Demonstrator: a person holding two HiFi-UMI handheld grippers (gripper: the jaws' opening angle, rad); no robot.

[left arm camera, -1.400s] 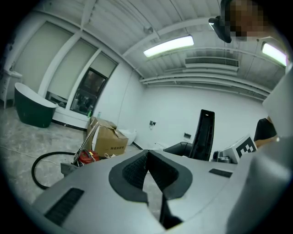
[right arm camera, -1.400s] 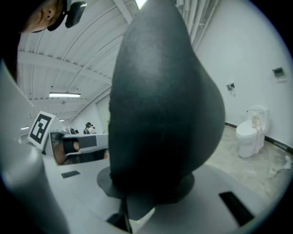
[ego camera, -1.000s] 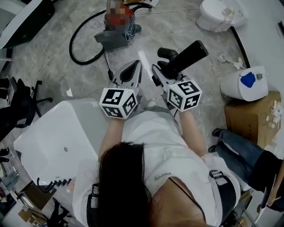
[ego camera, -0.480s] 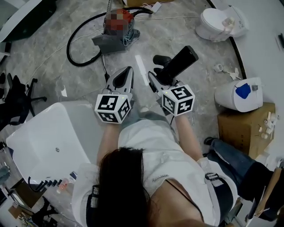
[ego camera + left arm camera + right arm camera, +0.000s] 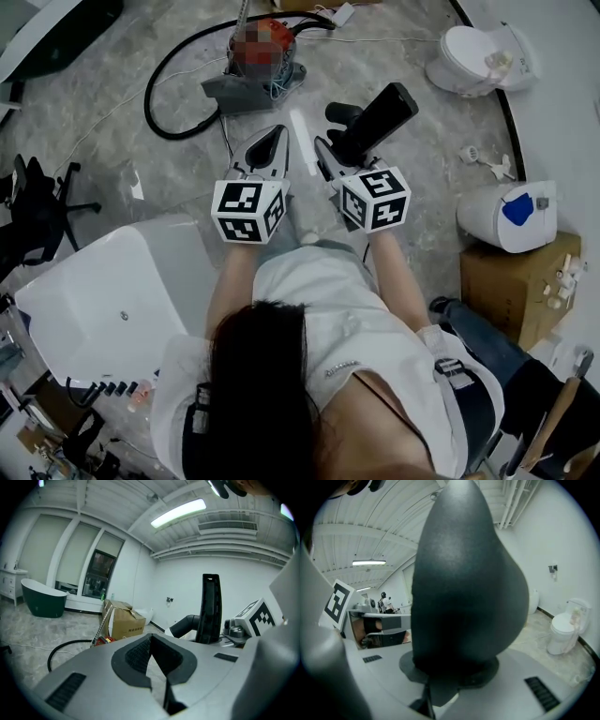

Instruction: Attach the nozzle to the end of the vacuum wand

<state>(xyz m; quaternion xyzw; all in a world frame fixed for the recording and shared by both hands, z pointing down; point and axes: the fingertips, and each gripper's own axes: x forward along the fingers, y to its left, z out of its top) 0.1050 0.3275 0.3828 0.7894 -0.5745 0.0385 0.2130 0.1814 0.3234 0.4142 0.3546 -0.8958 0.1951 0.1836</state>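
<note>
The black nozzle (image 5: 380, 117) (image 5: 464, 588) stands up between the jaws of my right gripper (image 5: 335, 155) (image 5: 454, 677), which is shut on its lower end. It fills most of the right gripper view and also shows in the left gripper view as a black nozzle (image 5: 210, 609). My left gripper (image 5: 271, 139) (image 5: 150, 639) is beside it on the left, shut and holding nothing. Ahead on the floor is the vacuum cleaner (image 5: 246, 89) with its black hose (image 5: 169, 89) (image 5: 61, 648). A slim metal wand (image 5: 104, 624) leans up from it.
A white bathtub (image 5: 103, 291) lies at the near left and a toilet (image 5: 478, 52) at the far right. A white bin (image 5: 511, 216) and a cardboard box (image 5: 511, 281) stand to the right. An office chair (image 5: 37, 202) is at the left, another person's leg (image 5: 478, 342) at the lower right.
Both grippers have travelled together across the floor, a little closer to the vacuum cleaner. The nozzle stays in the right gripper and the left stays shut.
</note>
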